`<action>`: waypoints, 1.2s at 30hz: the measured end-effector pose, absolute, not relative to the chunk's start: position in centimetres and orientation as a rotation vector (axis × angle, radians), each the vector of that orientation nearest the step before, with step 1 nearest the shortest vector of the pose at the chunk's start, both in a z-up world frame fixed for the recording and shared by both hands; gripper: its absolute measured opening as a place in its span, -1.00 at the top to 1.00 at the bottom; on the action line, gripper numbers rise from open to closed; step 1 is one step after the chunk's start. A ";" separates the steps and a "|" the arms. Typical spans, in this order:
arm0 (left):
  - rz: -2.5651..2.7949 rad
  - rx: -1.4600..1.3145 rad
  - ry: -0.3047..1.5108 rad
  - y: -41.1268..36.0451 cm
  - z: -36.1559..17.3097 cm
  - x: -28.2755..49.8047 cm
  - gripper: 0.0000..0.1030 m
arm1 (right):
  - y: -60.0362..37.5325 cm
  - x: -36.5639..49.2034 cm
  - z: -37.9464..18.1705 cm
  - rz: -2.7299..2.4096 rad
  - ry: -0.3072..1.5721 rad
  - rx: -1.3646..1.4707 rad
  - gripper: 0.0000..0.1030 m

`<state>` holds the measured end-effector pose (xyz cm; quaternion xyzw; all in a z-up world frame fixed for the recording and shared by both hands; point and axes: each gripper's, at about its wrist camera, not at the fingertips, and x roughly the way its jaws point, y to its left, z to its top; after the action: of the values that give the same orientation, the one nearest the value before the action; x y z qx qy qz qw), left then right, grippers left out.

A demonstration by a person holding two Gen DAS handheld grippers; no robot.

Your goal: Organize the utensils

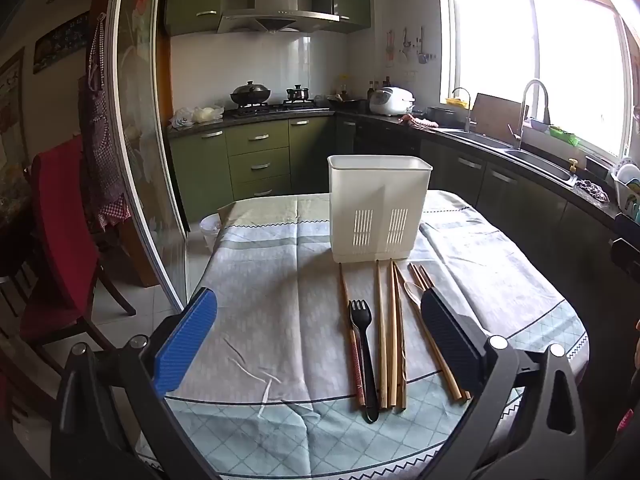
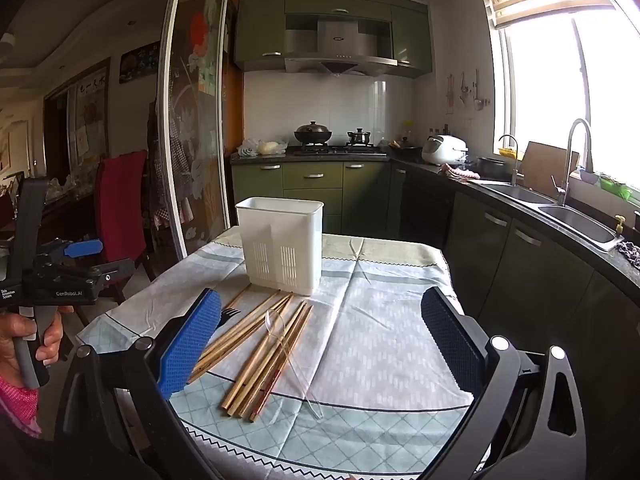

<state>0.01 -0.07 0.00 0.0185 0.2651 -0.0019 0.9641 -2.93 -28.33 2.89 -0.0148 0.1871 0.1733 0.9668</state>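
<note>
Utensils: wooden chopsticks (image 1: 387, 332), a black fork (image 1: 362, 344) and a clear spoon (image 2: 294, 360) are laid loose and side by side on the worktop, just in front of the holder.
Holder: a white plastic holder (image 1: 378, 208) is stood upright toward the far end of the worktop; slotted vents are seen low on its front, nothing is seen rising above its rim.
Worktop: the worktop (image 1: 260, 320) is covered with a pale patterned cloth.
Left gripper: the left gripper (image 1: 318, 344) is held above the near edge, fingers spread wide, nothing between them; the fork lies below the gap.
Right gripper: the right gripper (image 2: 320, 344) is held over the chopsticks, fingers wide apart, nothing gripped.
Hand: the left hand (image 2: 24, 344) is seen on the left gripper's handle in the right wrist view.
Surroundings: green cabinets (image 1: 260, 156), a stove (image 1: 276, 106) and a sink (image 1: 536, 160) are noted behind.
</note>
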 end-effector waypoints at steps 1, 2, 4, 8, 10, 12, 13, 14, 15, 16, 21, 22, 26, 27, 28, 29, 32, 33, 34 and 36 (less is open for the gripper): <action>-0.008 0.030 0.545 0.0 0.0 0.1 -0.89 | -28.4 -2.9 2.9 0.352 0.382 -0.023 -0.92; -0.008 0.028 0.543 0.0 0.0 0.1 -0.89 | -28.4 -2.9 2.9 0.352 0.380 -0.023 -0.92; -0.006 0.028 0.543 -0.1 0.0 0.1 -0.89 | -28.4 -2.9 2.9 0.351 0.380 -0.024 -0.92; -0.004 0.030 0.545 -0.3 -0.2 0.2 -0.89 | -28.3 -2.9 2.9 0.351 0.382 -0.027 -0.92; -0.006 0.026 0.547 0.0 -0.9 0.2 -0.89 | -28.3 -2.9 2.9 0.352 0.382 -0.027 -0.92; -0.009 0.026 0.550 0.0 -0.5 0.1 -0.89 | -28.3 -2.9 2.9 0.352 0.382 -0.027 -0.92; -0.009 0.026 0.550 -0.1 -0.5 0.1 -0.89 | -28.3 -2.9 2.9 0.352 0.382 -0.027 -0.92; -0.010 0.025 0.550 -0.1 -0.5 0.1 -0.89 | -28.3 -2.9 2.9 0.351 0.383 -0.028 -0.92; -0.010 0.025 0.549 -0.2 -0.5 0.0 -0.89 | -28.3 -2.9 2.8 0.351 0.384 -0.029 -0.92; -0.009 0.025 0.548 -0.2 -0.5 0.0 -0.89 | -28.3 -2.9 2.8 0.352 0.384 -0.028 -0.92; -0.006 0.024 0.552 -0.1 -0.5 0.1 -0.89 | -28.2 -2.8 2.9 0.352 0.386 -0.029 -0.92; -0.007 0.023 0.553 -0.1 -0.5 0.2 -0.89 | -28.2 -2.8 2.9 0.353 0.386 -0.029 -0.92; -0.007 0.024 0.556 -0.3 -0.6 0.2 -0.89 | -28.3 -2.9 2.8 0.354 0.387 -0.030 -0.92; -0.008 0.023 0.557 -0.4 -0.7 0.2 -0.89 | -28.3 -2.9 2.8 0.352 0.387 -0.031 -0.92; -0.009 0.023 0.558 -0.5 -0.8 0.2 -0.89 | -28.3 -2.9 2.8 0.351 0.387 -0.030 -0.92; -0.008 0.024 0.559 -0.6 -0.8 0.2 -0.89 | -28.3 -2.8 2.6 0.352 0.387 -0.030 -0.92; -0.010 0.017 0.562 0.0 -0.5 0.4 -0.89 | -28.3 -2.6 2.5 0.351 0.389 -0.032 -0.92; -0.009 0.017 0.562 0.0 -0.5 0.3 -0.89 | -28.3 -2.6 2.5 0.351 0.389 -0.031 -0.92; -0.008 0.017 0.561 0.0 -0.4 0.3 -0.89 | -28.3 -2.6 2.5 0.351 0.389 -0.030 -0.92; -0.009 0.017 0.562 0.1 -0.6 0.4 -0.89 | -28.2 -2.5 2.3 0.351 0.390 -0.030 -0.92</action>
<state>0.38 0.12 -0.58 0.0085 0.2772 -0.0045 0.9608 -2.53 -28.21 2.27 -0.0148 0.1929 0.1734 0.9656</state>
